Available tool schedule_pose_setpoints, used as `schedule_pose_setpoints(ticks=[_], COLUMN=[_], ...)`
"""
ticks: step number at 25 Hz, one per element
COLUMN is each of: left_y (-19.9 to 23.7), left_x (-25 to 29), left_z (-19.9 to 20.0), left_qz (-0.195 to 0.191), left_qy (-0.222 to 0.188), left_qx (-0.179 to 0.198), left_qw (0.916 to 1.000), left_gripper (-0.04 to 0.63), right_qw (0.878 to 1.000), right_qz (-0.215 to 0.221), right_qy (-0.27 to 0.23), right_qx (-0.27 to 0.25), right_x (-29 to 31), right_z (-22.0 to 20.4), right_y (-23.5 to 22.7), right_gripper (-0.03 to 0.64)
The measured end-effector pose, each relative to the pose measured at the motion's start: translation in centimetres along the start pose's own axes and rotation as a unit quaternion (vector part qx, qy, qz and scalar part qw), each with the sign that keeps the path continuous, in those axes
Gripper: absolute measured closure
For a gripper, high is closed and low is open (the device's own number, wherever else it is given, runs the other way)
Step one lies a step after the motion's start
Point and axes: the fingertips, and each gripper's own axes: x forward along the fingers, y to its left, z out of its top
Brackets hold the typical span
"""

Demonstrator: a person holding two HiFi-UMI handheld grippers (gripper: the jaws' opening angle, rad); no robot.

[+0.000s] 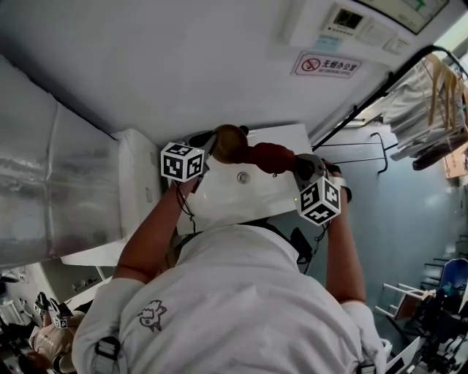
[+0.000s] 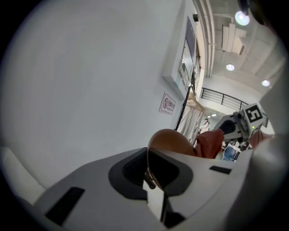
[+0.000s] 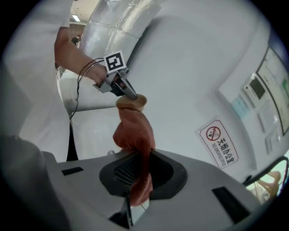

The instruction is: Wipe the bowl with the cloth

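Note:
In the head view a brown bowl (image 1: 229, 142) is held tilted above a white countertop (image 1: 256, 193). My left gripper (image 1: 211, 148) is shut on its rim. The left gripper view shows that rim pinched between the jaws, with the bowl (image 2: 168, 140) rising just beyond my left gripper (image 2: 152, 180). A red cloth (image 1: 270, 157) bunches against the bowl's right side, and my right gripper (image 1: 300, 166) is shut on it. In the right gripper view the cloth (image 3: 134, 133) runs from my right gripper (image 3: 135, 191) up to the bowl (image 3: 132, 103), with the left gripper (image 3: 121, 85) behind it.
A white wall with a no-smoking sign (image 1: 327, 66) and a control panel (image 1: 351, 22) stands behind the counter. A silver insulated duct (image 1: 44, 168) lies at the left. A black rail (image 1: 365, 98) and hanging clothes (image 1: 424, 95) are at the right.

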Motion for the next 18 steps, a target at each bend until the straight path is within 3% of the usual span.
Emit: schedule_pose_setpoints(ticks=[5,9,18], left_y=[-3.2,-5.1,-8.3], left_x=[0.3,0.4,0.0], left_z=[0.1,0.6,0.8], left_qz=[-0.115,-0.166,-0.266], left_qy=[-0.026,-0.038,-0.042], left_qx=[-0.069,-0.088,-0.121], left_qw=[0.9907,0.9815,0.9555], left_gripper=[0.574,0.574,0.574], right_qw=[0.999,0.994,0.962], right_qz=[0.014,0.039,0.103], right_qy=[-0.037,-0.089,-0.234], right_qx=[0.035,0.053,0.099], right_x=[-0.8,-1.2,-3.1], right_z=[0.7,3.2,10.8], right_y=[-0.7,0.2,1.5], right_gripper=[0.565,0.565,0.565])
